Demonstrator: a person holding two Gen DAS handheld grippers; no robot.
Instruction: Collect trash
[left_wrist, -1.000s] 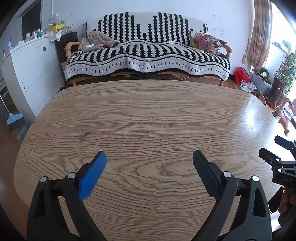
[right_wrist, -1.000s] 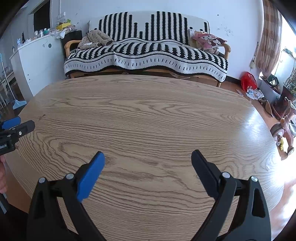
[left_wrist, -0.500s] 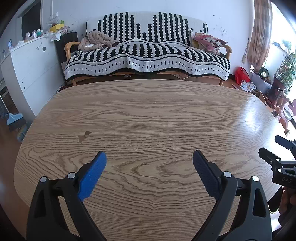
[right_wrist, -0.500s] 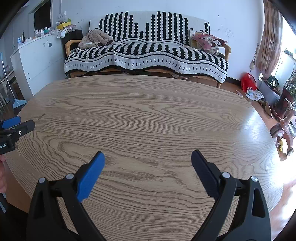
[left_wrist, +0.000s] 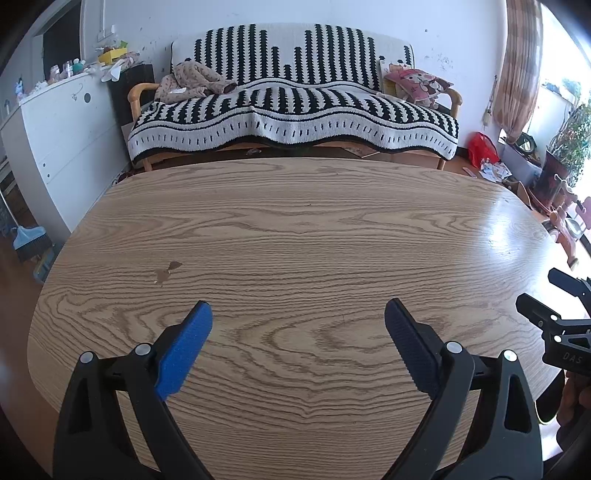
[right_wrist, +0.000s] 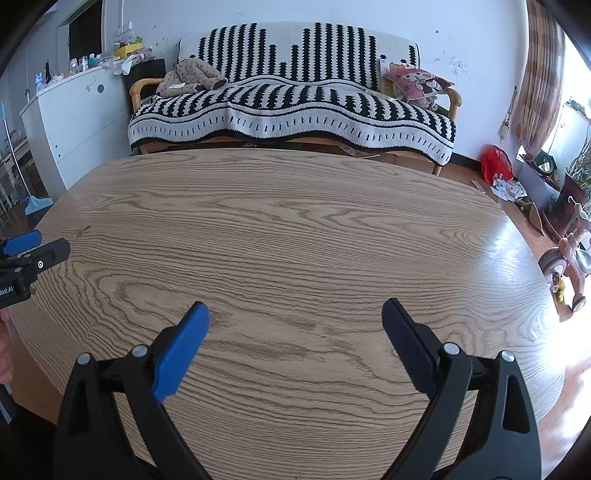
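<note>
Two grippers were hovering over the wooden table (left_wrist: 295, 236), and neither one had anything in it. The left gripper (left_wrist: 297, 332) had its fingers spread wide apart, empty air between the blue pads. Same story with the right gripper (right_wrist: 295, 330): fingers well apart, nothing clamped. Each one could be seen at the edge of the other's wrist view, so they were side by side at the near edge.

Honestly the tabletop looked almost bare. The only thing I could spot on it was a small brownish scrap (left_wrist: 168, 271) at about 10 o'clock from the left gripper, lying flat on the wood. Could've been a bit of torn paper or just a chip in the veneer, too small to tell.

The more obvious trash was off the table: a scatter of crumpled paper (right_wrist: 508, 188) on the floor at roughly 2 o'clock, just beside a red bag (right_wrist: 495, 164) near the curtain. No bin or trash bag that I could see anywhere close.

So my read was that the job had barely started, or the table part was already done and the floor was left. Nothing was in hand, and the next move would probably be going for that scrap or heading toward the floor pile.
</note>
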